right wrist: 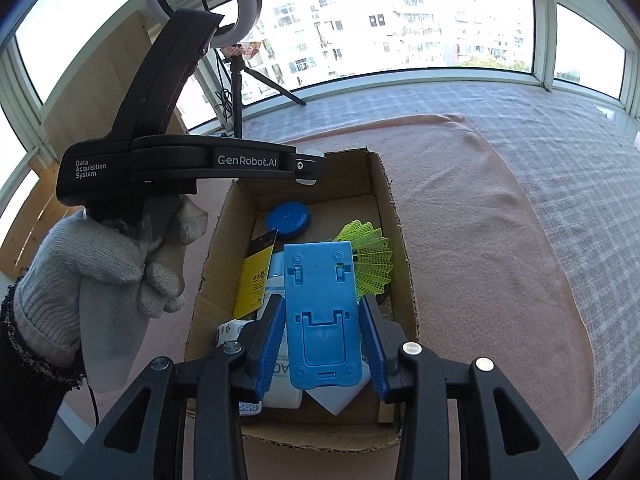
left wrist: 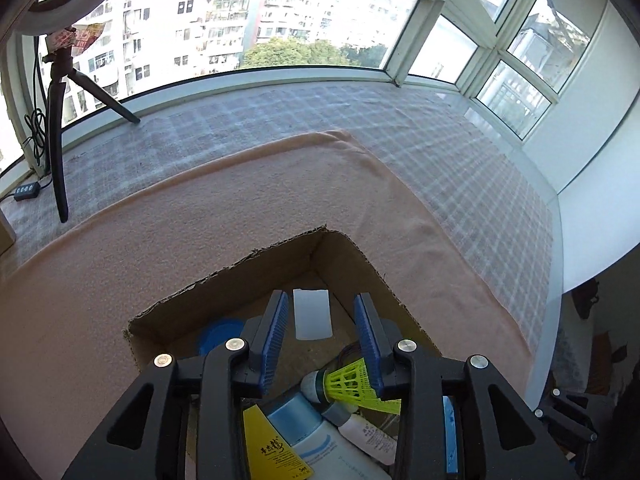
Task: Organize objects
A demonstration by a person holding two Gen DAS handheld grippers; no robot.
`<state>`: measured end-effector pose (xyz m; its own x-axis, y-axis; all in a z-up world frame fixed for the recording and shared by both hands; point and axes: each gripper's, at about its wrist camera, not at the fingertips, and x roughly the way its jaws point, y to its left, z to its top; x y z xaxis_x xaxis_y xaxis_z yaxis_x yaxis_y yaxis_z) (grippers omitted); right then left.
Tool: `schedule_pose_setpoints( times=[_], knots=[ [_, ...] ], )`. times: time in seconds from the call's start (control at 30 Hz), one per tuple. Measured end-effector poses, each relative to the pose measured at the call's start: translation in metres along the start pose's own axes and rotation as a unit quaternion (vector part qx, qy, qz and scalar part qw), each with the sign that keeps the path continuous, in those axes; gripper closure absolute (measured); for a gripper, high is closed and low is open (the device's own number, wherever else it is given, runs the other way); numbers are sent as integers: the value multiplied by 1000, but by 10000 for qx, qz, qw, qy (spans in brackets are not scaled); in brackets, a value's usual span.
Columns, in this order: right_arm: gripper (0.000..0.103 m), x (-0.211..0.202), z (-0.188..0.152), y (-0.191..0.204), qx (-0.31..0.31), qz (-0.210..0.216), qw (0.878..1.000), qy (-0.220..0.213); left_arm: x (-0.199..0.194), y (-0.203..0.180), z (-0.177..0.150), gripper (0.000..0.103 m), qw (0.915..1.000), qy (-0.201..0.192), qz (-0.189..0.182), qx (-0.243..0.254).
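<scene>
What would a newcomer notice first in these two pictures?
First, the blue stand between the right gripper pads, above the open cardboard box. Next, the yellow shuttlecock inside the box, beside the stand, and the blue disc at the box's far end. The left gripper hangs open over the box, and a ring light stands by the window.

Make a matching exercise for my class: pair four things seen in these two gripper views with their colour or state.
Things:
1. shuttlecock with plastic net skirt
2. round flat disc in the cardboard box
3. rectangular plastic stand
4. left gripper

Colour or state:
A. blue, between the right gripper's fingers
B. open, holding nothing
C. neon yellow
D. blue, lying at the box's far end

Pairs: 1-C, 2-D, 3-A, 4-B
</scene>
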<state>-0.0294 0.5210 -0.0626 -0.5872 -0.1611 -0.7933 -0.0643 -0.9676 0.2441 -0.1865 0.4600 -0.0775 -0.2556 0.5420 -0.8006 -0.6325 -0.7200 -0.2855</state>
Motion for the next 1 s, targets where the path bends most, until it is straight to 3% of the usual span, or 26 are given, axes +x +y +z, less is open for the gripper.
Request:
schedule_pose_setpoints(
  times=[0.1, 0.53, 1.0],
  knots=[
    [53, -1, 1, 1, -51, 10, 10000, -50, 1, 2, 1, 56, 10000, 16, 15, 2],
    [52, -1, 1, 11, -27, -31, 10000, -44, -21, 17, -8, 56, 9999, -13, 141, 8],
    [44, -7, -10, 53, -36, -93, 9999, -133, -91, 68, -63, 54, 9991, -141, 368, -179]
  ],
)
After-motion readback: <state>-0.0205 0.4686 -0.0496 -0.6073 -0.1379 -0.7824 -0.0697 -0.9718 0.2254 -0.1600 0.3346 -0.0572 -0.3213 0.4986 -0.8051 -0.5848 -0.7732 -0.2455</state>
